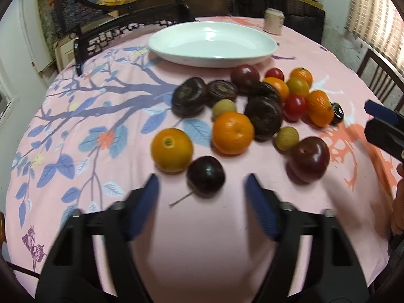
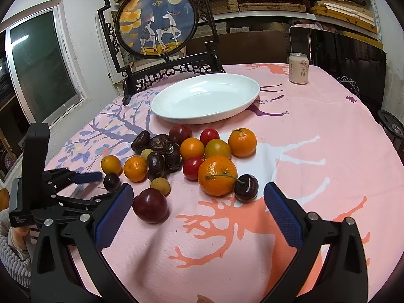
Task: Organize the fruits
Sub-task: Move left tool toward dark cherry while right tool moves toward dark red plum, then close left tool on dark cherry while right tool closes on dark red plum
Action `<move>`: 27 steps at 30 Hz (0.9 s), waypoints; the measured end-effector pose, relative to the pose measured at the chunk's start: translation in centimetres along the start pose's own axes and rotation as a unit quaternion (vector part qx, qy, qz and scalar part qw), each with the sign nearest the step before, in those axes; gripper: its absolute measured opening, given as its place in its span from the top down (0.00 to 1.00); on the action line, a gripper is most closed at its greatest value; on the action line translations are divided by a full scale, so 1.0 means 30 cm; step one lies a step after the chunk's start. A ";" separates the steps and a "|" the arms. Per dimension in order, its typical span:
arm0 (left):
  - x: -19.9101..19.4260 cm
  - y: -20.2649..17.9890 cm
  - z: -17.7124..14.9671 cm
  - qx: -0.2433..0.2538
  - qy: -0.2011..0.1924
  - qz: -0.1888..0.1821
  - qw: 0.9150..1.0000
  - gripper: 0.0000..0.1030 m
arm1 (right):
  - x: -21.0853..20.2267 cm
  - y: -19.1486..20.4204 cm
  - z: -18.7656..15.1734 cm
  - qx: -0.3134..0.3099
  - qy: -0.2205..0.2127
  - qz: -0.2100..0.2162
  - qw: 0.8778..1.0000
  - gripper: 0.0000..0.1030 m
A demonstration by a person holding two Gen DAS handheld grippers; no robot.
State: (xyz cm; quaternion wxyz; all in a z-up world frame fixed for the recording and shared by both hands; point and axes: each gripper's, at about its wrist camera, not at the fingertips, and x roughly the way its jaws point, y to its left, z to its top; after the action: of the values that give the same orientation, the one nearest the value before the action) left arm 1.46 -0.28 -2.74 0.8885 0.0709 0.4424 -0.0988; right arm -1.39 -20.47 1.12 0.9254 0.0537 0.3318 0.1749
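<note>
Jaws spread on both tools, nothing pinched! On the left gripper point(image 1: 202, 186) they blur, and its dark round cherry with a thin stem point(image 1: 205, 175) sits just ahead between the tips, contact hard to judge. On the right gripper point(image 2: 198, 197) they frame a dark red plum point(image 2: 150, 205) near the left pad. Behind lies the heap of oranges, tomatoes and dark wrinkled fruits point(image 2: 176, 151) on the pink printed bench point(image 2: 315, 151). Farther back, the white oval dish point(image 2: 205, 98) holds no fruit. Only the tip of the right tool shows in the left view.
</note>
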 end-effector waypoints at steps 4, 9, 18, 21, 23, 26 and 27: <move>0.002 0.007 0.007 -0.009 -0.002 -0.017 1.000 0.54 | 0.001 -0.001 0.000 0.000 0.000 0.000 1.000 0.01; -0.001 0.005 0.009 -0.012 -0.005 -0.026 1.000 0.71 | 0.005 0.003 0.000 -0.002 0.005 0.006 1.000 0.01; -0.062 0.040 -0.011 -0.013 -0.036 -0.042 0.998 0.71 | 0.025 0.062 -0.025 -0.033 0.028 0.045 0.998 0.01; -0.072 0.084 -0.032 -0.021 -0.037 -0.040 0.998 0.71 | 0.042 0.120 -0.036 -0.065 0.045 0.058 0.995 0.05; -0.075 0.116 -0.040 -0.033 -0.036 -0.046 0.998 0.71 | 0.071 0.137 -0.037 -0.068 0.062 0.060 0.994 0.14; -0.082 0.149 -0.041 -0.050 -0.044 -0.049 0.997 0.71 | 0.134 0.146 -0.032 -0.050 0.099 0.065 0.992 0.29; -0.081 0.154 -0.040 -0.052 -0.044 -0.052 0.996 0.71 | 0.144 0.146 -0.031 -0.046 0.104 0.063 0.992 0.32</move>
State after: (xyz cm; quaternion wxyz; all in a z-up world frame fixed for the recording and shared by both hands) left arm 0.21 4.75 -1.34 0.9032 -0.0033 0.4108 -0.1244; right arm -0.13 -14.83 -1.22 0.8748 0.0136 0.4135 0.2521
